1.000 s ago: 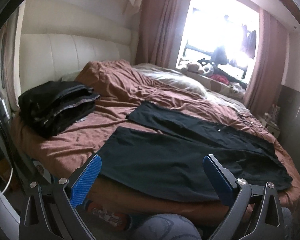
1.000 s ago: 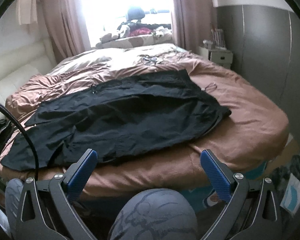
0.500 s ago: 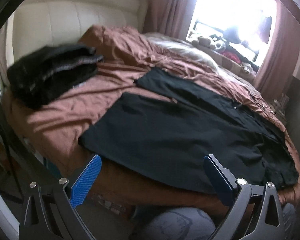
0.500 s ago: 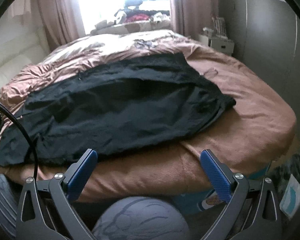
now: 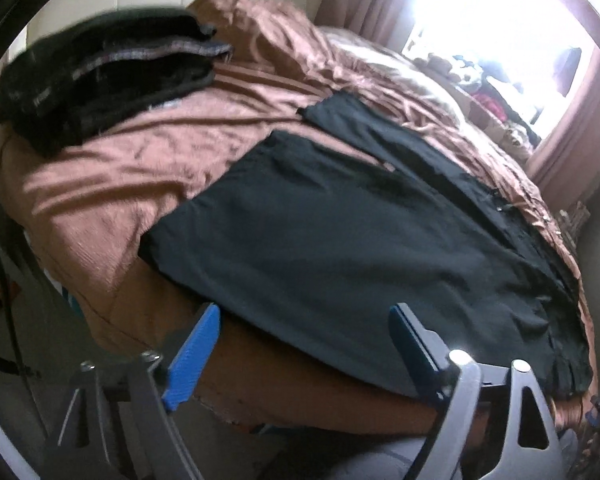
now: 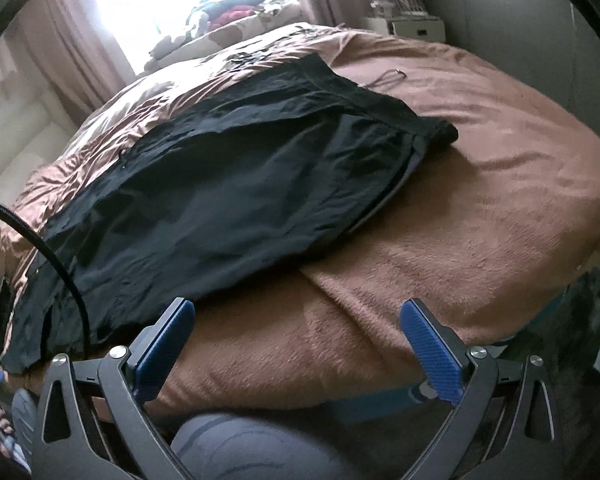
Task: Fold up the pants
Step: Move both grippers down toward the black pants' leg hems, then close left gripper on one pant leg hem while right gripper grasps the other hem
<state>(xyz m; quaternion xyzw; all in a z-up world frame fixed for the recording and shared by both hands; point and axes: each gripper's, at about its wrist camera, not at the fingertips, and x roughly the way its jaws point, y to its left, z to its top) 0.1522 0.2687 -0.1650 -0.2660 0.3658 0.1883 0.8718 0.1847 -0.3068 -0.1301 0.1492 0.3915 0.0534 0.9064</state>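
Brown bedspread (image 5: 112, 184) bears black pants (image 5: 340, 248), left gripper (image 5: 304, 316) closing.

Two sets of tongs, left (image 5: 304, 354) and right (image 6: 298, 346), with ribbed blue pads (image 6: 432, 350) on dark grey forked frames, silver screws, black cable (image 6: 66, 276); grey patterned trousers (image 6: 244, 446) below.

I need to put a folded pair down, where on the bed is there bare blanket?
Bare brown blanket lies right of the spread black pants, and between their leg ends and the folded dark stack. It is crowded near the window.
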